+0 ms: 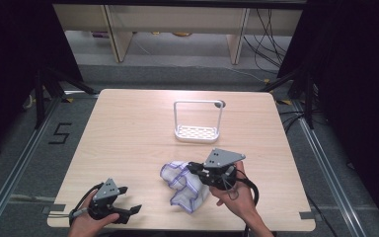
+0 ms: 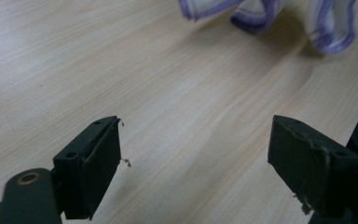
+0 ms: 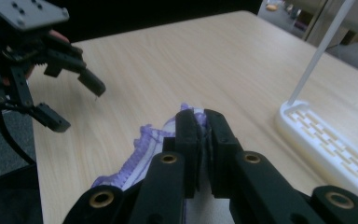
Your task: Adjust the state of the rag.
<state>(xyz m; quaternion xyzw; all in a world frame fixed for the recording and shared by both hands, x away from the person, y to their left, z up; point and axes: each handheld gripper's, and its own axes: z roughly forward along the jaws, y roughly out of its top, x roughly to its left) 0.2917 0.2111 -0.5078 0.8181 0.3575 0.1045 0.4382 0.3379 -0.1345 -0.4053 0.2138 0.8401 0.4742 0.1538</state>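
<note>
Near the table's front edge, right gripper (image 1: 196,168) jaws clamp the cloth (image 1: 185,185); left gripper (image 1: 129,200) jaws gape.

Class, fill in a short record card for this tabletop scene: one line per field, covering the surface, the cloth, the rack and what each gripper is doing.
Surface: light wooden table
Cloth: white cloth with purple edging, crumpled, near the front edge
Rack: white rack with a tall handle, standing behind the cloth, apart from it
Right gripper: right gripper shut on the cloth's edge
Left gripper: left gripper open, nothing between its jaws, short of the cloth
</note>
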